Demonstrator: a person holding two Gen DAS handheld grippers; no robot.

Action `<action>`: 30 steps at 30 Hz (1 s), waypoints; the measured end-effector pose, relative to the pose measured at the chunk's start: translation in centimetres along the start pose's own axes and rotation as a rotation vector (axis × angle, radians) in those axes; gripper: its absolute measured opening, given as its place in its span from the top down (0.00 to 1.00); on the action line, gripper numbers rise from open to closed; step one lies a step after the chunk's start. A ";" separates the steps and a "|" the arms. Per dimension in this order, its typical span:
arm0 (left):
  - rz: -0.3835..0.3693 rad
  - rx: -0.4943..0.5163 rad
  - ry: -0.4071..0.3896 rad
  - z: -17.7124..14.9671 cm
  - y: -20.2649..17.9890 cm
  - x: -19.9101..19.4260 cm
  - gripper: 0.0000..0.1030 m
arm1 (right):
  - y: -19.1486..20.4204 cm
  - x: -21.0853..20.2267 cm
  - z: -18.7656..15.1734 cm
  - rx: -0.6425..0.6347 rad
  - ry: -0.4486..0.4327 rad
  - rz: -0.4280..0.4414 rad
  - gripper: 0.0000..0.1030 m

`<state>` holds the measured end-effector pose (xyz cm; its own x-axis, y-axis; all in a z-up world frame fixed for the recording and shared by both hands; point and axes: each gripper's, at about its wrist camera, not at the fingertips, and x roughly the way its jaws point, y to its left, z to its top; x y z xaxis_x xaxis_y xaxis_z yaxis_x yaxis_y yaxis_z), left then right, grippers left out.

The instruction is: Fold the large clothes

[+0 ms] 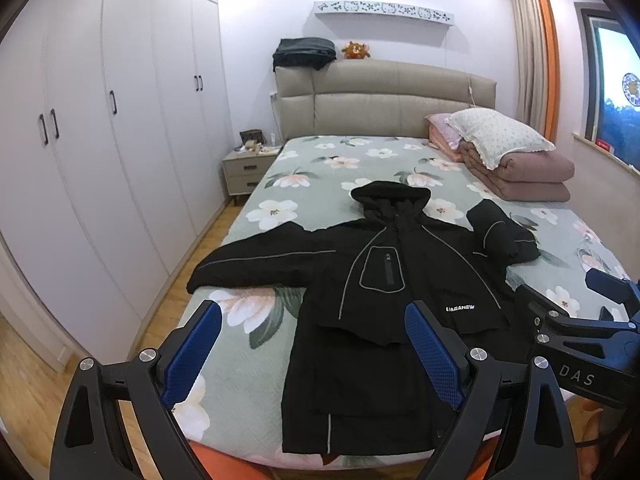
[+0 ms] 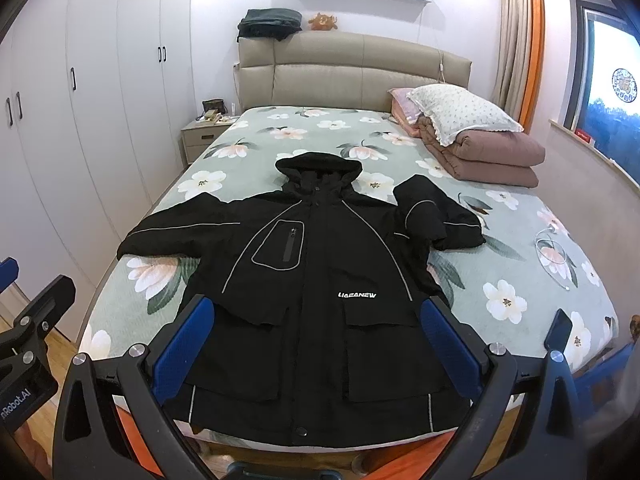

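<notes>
Bed's got a green floral sheet (image 2: 520,248) and a padded beige headboard (image 2: 352,68). Far right there's a dotted white pillow (image 2: 460,110) sitting on a folded mauve quilt (image 2: 496,156). White wardrobes (image 1: 100,140) run down the left, with a small nightstand (image 1: 248,170) at the far end. Dark folded cloth (image 1: 304,53) and an orange plush toy (image 1: 356,50) sit on top of the headboard.

Your left gripper (image 1: 314,350) is held level with its 2 blue-padded fingers (image 1: 434,354) spread wide, gripping nothing. Your right gripper (image 2: 320,350) sits just beside it, likewise level, jaws wide apart and empty.
</notes>
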<state>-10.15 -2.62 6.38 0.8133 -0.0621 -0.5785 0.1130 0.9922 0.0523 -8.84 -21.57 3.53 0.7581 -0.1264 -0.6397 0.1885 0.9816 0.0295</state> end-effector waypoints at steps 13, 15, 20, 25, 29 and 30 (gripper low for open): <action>-0.024 -0.465 0.191 -4.8 16.7 20.2 0.09 | 3.2 14.6 -2.4 -0.053 0.060 0.072 0.00; 0.005 -0.557 0.196 -5.3 20.9 24.1 0.09 | 4.1 18.5 -3.5 -0.082 0.054 0.087 0.00; -0.095 -0.835 0.177 -6.2 30.2 34.5 0.09 | 5.4 28.2 -4.7 -0.133 0.122 0.103 0.01; -0.115 -0.946 0.239 -7.1 33.1 43.7 0.10 | 5.4 35.6 -5.4 -0.096 0.205 0.123 0.07; -0.128 -1.004 0.281 -7.4 33.4 49.2 0.10 | 4.6 37.4 -6.0 -0.041 0.229 0.169 0.07; -0.107 -1.018 0.296 -7.5 33.2 50.4 0.10 | 4.6 37.3 -6.0 -0.039 0.225 0.174 0.07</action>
<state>30.35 27.99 -27.12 0.6410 -0.2614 -0.7216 -0.4658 0.6147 -0.6365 16.53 -20.94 -24.82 0.6188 0.0749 -0.7820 0.0403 0.9911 0.1268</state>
